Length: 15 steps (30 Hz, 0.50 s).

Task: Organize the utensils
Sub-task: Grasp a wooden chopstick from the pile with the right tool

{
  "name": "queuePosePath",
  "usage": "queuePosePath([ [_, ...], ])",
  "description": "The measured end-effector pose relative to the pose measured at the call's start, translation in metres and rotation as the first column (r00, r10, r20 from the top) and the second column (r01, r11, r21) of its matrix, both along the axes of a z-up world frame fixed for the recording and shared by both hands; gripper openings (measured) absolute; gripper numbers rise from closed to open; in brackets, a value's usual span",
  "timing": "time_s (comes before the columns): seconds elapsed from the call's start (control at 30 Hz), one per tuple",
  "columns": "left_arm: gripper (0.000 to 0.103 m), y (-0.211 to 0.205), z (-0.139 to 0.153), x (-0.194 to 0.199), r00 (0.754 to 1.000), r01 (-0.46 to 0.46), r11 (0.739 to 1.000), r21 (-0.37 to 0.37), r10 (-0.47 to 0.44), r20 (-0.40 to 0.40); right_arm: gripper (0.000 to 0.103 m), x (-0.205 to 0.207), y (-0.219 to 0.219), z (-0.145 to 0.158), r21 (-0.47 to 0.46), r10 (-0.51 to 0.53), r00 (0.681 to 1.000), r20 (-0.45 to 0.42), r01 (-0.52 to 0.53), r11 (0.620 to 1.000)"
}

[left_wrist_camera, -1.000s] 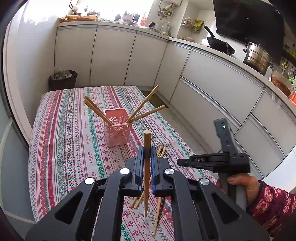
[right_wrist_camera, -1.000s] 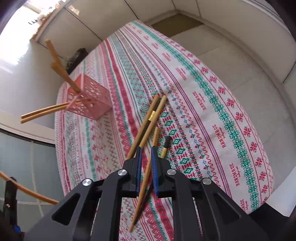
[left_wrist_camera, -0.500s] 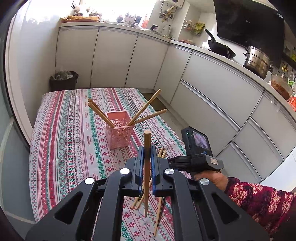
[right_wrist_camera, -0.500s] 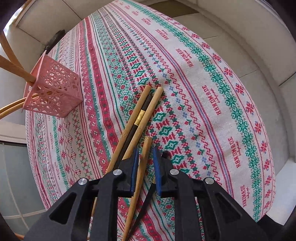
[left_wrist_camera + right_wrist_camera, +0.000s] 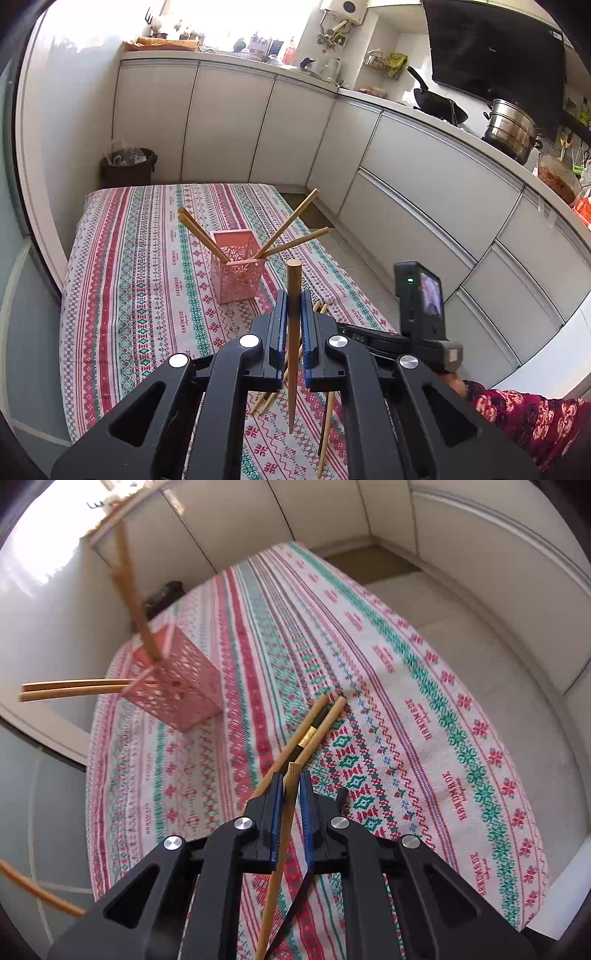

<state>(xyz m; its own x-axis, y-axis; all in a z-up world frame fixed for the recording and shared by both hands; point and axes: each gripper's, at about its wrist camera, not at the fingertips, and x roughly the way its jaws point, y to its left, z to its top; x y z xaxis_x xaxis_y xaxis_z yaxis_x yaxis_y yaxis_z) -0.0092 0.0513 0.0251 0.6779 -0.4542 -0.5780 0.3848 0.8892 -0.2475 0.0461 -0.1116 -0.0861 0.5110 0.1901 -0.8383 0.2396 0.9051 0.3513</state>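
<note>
My left gripper (image 5: 293, 314) is shut on a wooden chopstick (image 5: 294, 280) that stands upright between its pads. Beyond it a pink lattice basket (image 5: 238, 273) holds several chopsticks that lean outwards. My right gripper (image 5: 291, 794) points down at the striped tablecloth (image 5: 406, 686). Its jaws are closing on a wooden chopstick (image 5: 280, 853), whose top end pokes out just past the fingertips. Ahead of it, two wooden chopsticks and a dark one with a gold band (image 5: 308, 734) lie together on the cloth. Another dark chopstick (image 5: 341, 794) lies under the right finger. The pink basket (image 5: 177, 686) stands to the left.
White cabinets (image 5: 424, 177) wrap around the table on the far and right sides. A dark bin (image 5: 127, 168) stands behind the table's far end. A wok (image 5: 439, 107) and a steel pot (image 5: 509, 129) sit on the counter. A patterned sleeve (image 5: 524, 417) shows at lower right.
The right gripper dipped close to the chopsticks on the cloth, closed on one and drew back up. The left gripper and its chopstick have stayed put.
</note>
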Motion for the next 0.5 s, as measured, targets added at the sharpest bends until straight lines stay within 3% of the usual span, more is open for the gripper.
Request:
queuePosePath([
  [0.27, 0.006, -0.011, 0.019, -0.022, 0.998, 0.006, 1.0, 0.016, -0.007, 0.064, 0.009, -0.062, 0.003, 0.081, -0.006, 0.079, 0.953, 0.292, -0.081, 0.997],
  [0.5, 0.006, -0.014, 0.024, -0.031, 0.998, -0.021, 1.0, 0.018, 0.019, 0.065, 0.01, -0.088, -0.001, 0.124, -0.052, 0.132, 0.915, 0.381, -0.121, 0.991],
])
